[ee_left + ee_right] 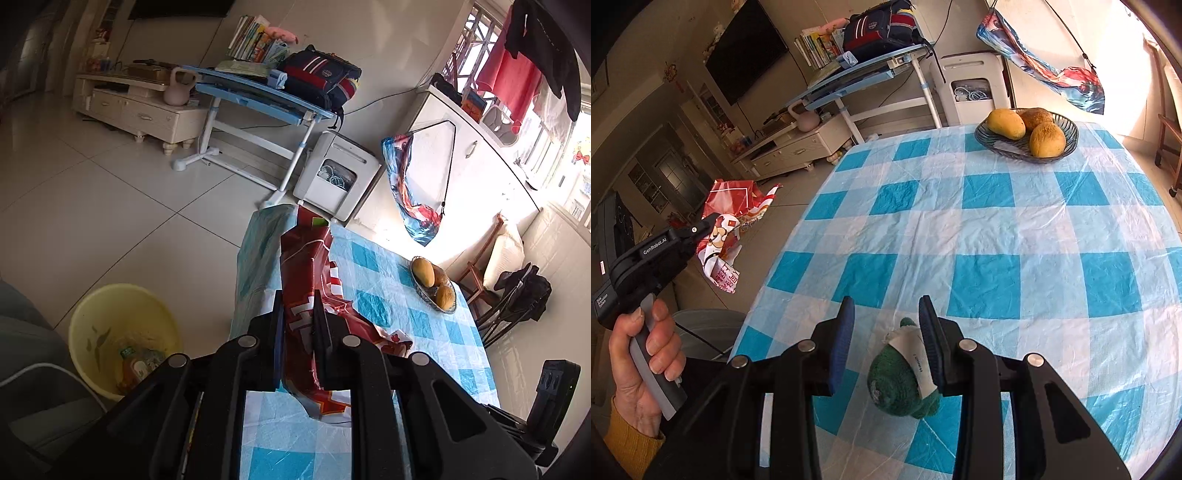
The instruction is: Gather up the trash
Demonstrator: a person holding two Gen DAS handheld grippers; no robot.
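Observation:
My left gripper is shut on a crumpled red snack wrapper and holds it in the air beside the table's left edge; the wrapper also shows in the right wrist view, clamped in the left gripper. A yellow bin stands on the floor below left, with a packet inside. My right gripper is open over the blue-checked tablecloth. A green plush toy with a white label lies between its fingers, near the right pad.
A glass bowl of mangoes sits at the table's far side. A blue desk with a backpack, a white appliance and a TV cabinet stand beyond. A dark folded chair is right of the table.

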